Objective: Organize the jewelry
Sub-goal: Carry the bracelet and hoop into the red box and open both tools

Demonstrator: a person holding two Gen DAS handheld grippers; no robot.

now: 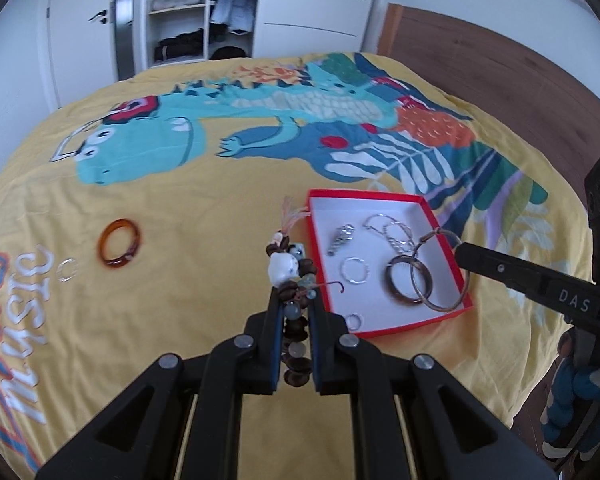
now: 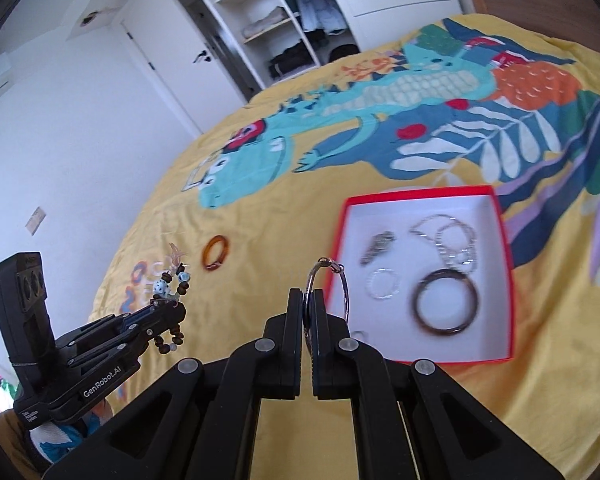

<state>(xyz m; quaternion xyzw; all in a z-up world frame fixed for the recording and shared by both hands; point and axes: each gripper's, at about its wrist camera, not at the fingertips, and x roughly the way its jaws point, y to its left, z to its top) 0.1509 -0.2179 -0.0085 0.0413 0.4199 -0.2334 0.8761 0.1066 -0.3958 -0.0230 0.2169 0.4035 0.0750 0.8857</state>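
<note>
Now the left hand-held gripper (image 1: 296,312) is clamped on a brown wooden-bead bracelet with a white charm (image 1: 286,270), just left of the shallow red cardboard box with a white inside (image 1: 384,332) on the yellow dinosaur-print bed cover (image 1: 180,300); the right hand-held gripper (image 2: 308,316) pinches a thin metal hoop bangle (image 2: 328,280) at the box's edge, an amber ring (image 1: 119,242) lies well apart

light: soft, even daylight | edges: fisheye-bent, dark corners | blur: slight
</note>
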